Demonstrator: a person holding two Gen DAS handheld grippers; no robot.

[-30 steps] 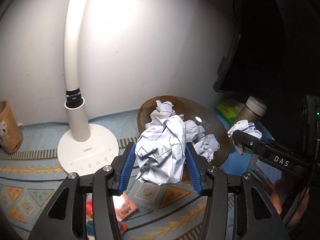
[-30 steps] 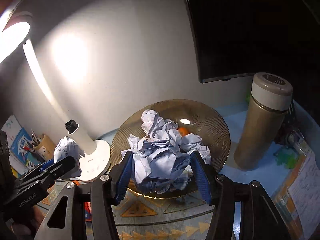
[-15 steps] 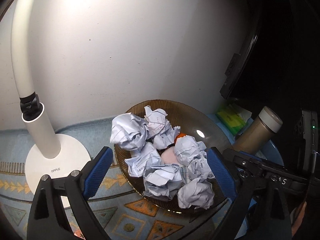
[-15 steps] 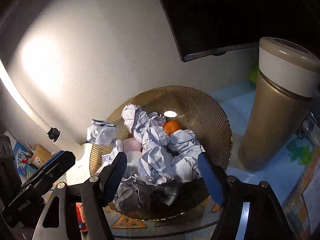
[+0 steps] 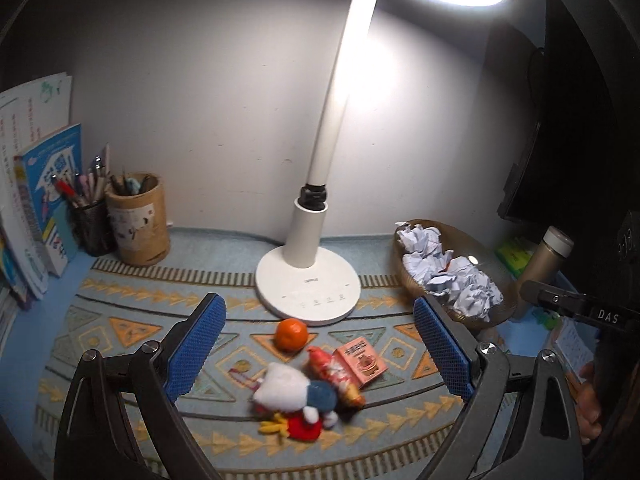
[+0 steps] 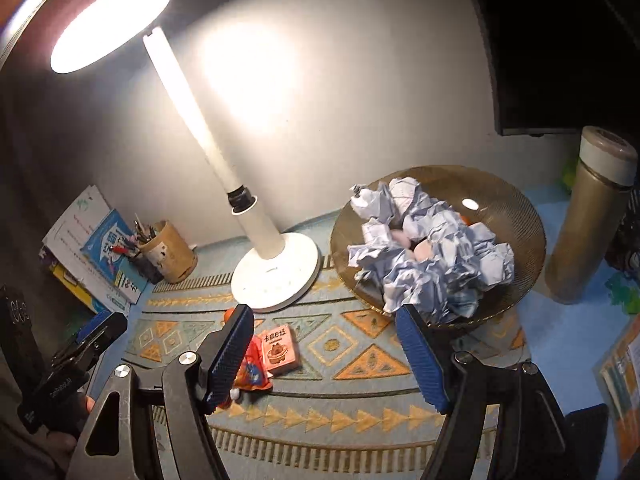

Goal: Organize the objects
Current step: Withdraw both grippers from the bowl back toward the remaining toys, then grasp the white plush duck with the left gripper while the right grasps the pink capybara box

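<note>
**Grippers spread wide above the patterned mat**

Both claws hang released with nothing in them: the left gripper (image 5: 320, 356) and the right gripper (image 6: 326, 354) show their blue pads wide apart. Taking the white lamp base (image 5: 308, 286) as the mark, an orange (image 5: 291, 334) sits just in front of it, with a pink card box (image 5: 361, 362), a red snack packet (image 5: 334, 372) and a plush toy (image 5: 296, 398) further forward. Right of the base stands the amber bowl (image 6: 516, 216) heaped with crumpled paper balls (image 6: 432, 248). Beyond that rises 1 gold flask (image 6: 588, 220).

Room dim; desk lamp (image 5: 320, 152) head blown out, glare on wall (image 6: 248, 64); fisheye-warped edges black; plush toy (image 5: 296, 400) blurred.
</note>
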